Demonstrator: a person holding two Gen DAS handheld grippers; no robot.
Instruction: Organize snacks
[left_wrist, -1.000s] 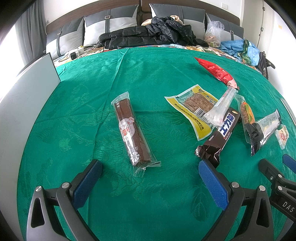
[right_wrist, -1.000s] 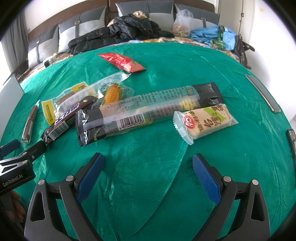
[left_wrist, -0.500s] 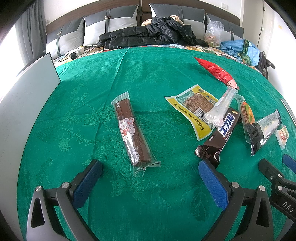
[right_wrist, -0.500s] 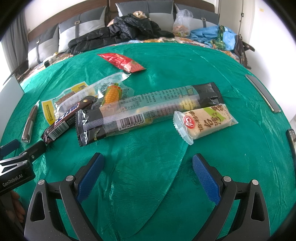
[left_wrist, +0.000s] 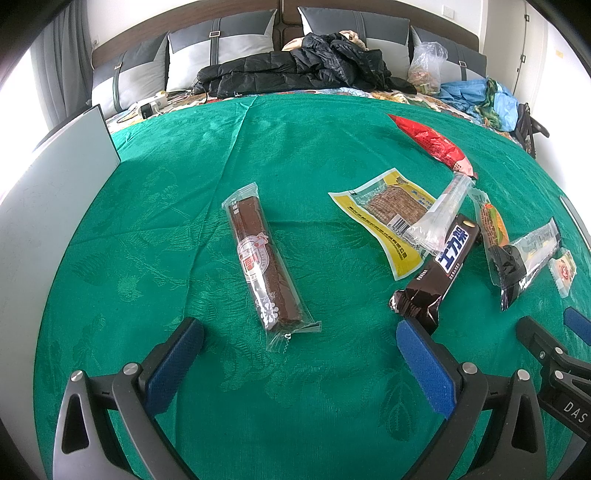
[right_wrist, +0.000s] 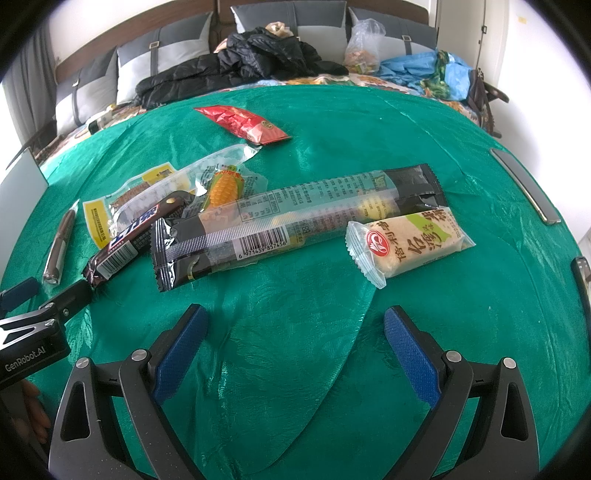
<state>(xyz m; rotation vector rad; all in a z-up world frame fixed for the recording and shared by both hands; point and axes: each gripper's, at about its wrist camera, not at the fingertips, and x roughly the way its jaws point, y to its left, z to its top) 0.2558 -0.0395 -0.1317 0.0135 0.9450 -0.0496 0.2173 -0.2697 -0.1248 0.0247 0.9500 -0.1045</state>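
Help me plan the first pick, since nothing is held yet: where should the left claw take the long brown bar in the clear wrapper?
Probably mid-length, across its narrow width. The long brown bar lies flat and alone on the green cloth, running away from the open left claw, so come straight down from above with one finger on each long side. The crimped near end looks too thin to hold.

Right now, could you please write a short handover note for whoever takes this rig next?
Left gripper: open, holding nothing, low over the green cloth just short of the brown bar in a clear wrapper, which lies alone.
Right gripper: open, holding nothing, near the long black-ended pack and the pale rice cake pack.
Chocolate bar, yellow pouch and corn pack overlap in a pile; the red pack lies apart.
Done: nothing looks sorted. Left: all snacks.
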